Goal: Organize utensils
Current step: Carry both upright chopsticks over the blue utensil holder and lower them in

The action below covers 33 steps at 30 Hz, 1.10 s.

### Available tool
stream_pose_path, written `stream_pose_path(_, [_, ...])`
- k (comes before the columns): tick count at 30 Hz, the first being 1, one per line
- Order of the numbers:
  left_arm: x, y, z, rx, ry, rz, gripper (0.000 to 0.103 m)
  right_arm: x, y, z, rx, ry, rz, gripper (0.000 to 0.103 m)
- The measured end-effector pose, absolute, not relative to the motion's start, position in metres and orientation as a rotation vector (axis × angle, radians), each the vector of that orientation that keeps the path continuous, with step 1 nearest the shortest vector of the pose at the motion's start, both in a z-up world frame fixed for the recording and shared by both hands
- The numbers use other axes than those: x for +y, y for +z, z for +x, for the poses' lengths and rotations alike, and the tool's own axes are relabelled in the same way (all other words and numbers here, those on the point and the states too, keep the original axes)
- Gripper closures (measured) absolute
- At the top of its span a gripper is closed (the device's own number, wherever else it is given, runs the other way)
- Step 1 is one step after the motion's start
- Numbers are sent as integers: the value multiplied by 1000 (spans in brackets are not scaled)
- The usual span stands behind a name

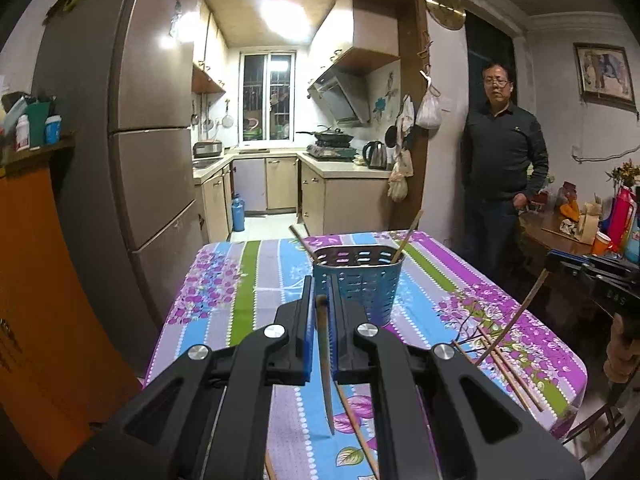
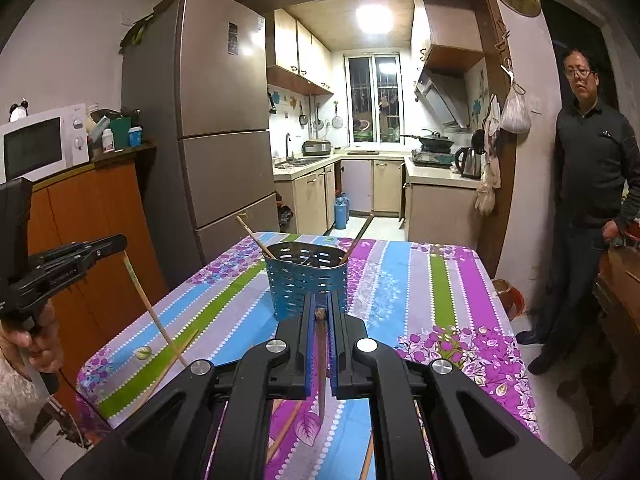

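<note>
A microwave at ten o'clock is shown only in the right wrist view. A cluttered side table at three o'clock is seen only in the left wrist view. The fridge and the standing man are shown in both.

The left gripper is held level over the near end of the table, aimed at twelve o'clock toward the blue holder. Its jaws are closed on a dark chopstick, which hangs tip-down between them. In the right wrist view this gripper is seen at nine o'clock, gripped by a hand, with a pale chopstick slanting down from it to the cloth; whether that is the same stick cannot be told.

The right gripper is likewise pointed at twelve o'clock at the holder, and a brown chopstick is clamped upright between its jaws.

The holder stands mid-table, with two chopsticks leaning in it. Loose chopsticks are seen lying on the cloth at four o'clock in the left wrist view.
</note>
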State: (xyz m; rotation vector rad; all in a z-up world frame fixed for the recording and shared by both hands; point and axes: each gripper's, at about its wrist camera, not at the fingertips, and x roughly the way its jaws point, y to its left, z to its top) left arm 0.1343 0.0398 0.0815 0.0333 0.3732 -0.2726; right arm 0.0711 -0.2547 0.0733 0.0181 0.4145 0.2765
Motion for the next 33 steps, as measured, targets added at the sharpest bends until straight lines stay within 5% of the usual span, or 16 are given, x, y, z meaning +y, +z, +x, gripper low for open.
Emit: stream_pose_path(33, [-25, 194, 223, 164, -315, 91, 99, -198, 212, 171, 242, 282, -59, 96])
